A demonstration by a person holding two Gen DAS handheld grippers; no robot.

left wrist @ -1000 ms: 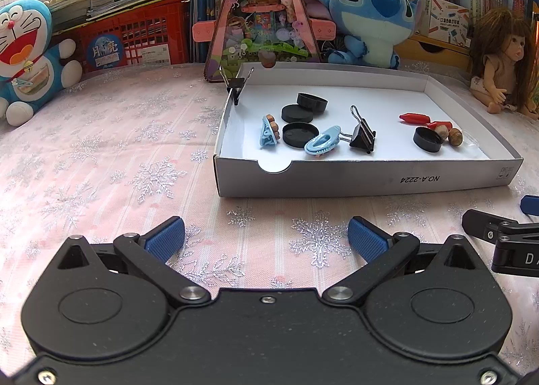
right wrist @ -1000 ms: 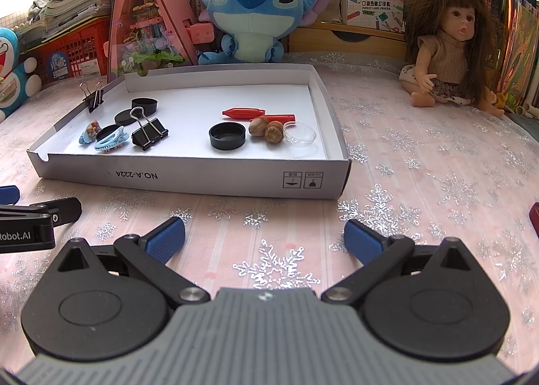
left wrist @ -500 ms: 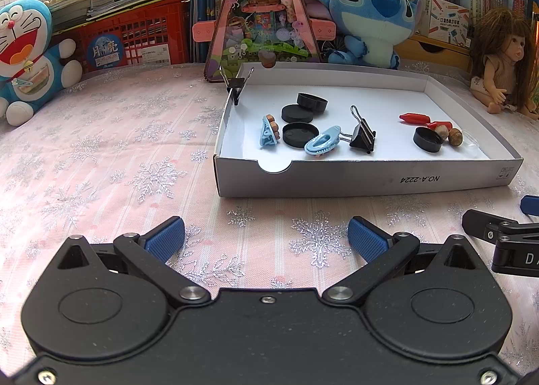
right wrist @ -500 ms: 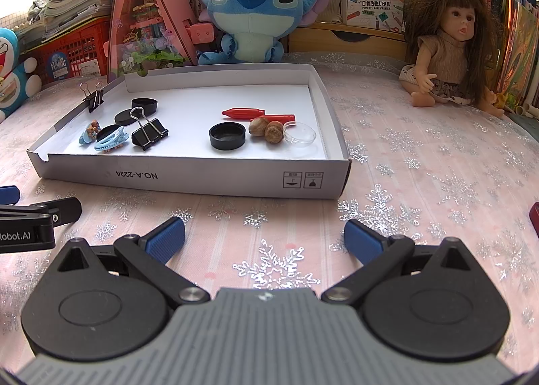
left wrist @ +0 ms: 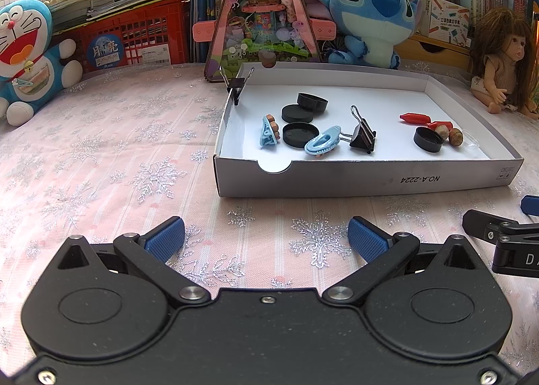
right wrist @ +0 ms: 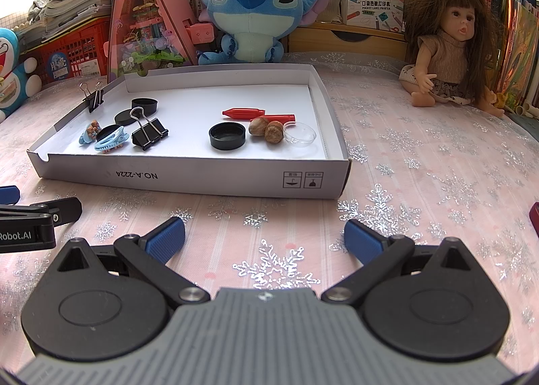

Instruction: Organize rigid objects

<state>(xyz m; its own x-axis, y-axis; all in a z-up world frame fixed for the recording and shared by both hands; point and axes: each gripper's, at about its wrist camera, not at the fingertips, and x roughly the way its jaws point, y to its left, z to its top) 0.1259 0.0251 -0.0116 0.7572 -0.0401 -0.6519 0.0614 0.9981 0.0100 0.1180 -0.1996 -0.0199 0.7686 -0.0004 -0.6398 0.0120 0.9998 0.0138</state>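
A shallow white box (left wrist: 363, 179) (right wrist: 202, 179) lies on the pink snowflake cloth. Inside it are black round caps (left wrist: 299, 135) (right wrist: 227, 136), blue hair clips (left wrist: 321, 144) (right wrist: 111, 143), a black binder clip (left wrist: 362, 135) (right wrist: 148, 134), red pen caps (left wrist: 414, 118) (right wrist: 242, 113), two nuts (right wrist: 266, 129) and a clear lid (right wrist: 299, 134). Another binder clip (left wrist: 235, 85) (right wrist: 92, 98) grips the box's left wall. My left gripper (left wrist: 266, 238) and my right gripper (right wrist: 264, 238) hover over the cloth in front of the box, both open and holding nothing.
Plush toys (left wrist: 25, 58) (right wrist: 252, 7), a pink triangular toy house (left wrist: 262, 18), a red crate (left wrist: 134, 38), books and a doll (right wrist: 448, 48) line the back. A dark red object (right wrist: 534, 216) lies at the right edge of the cloth.
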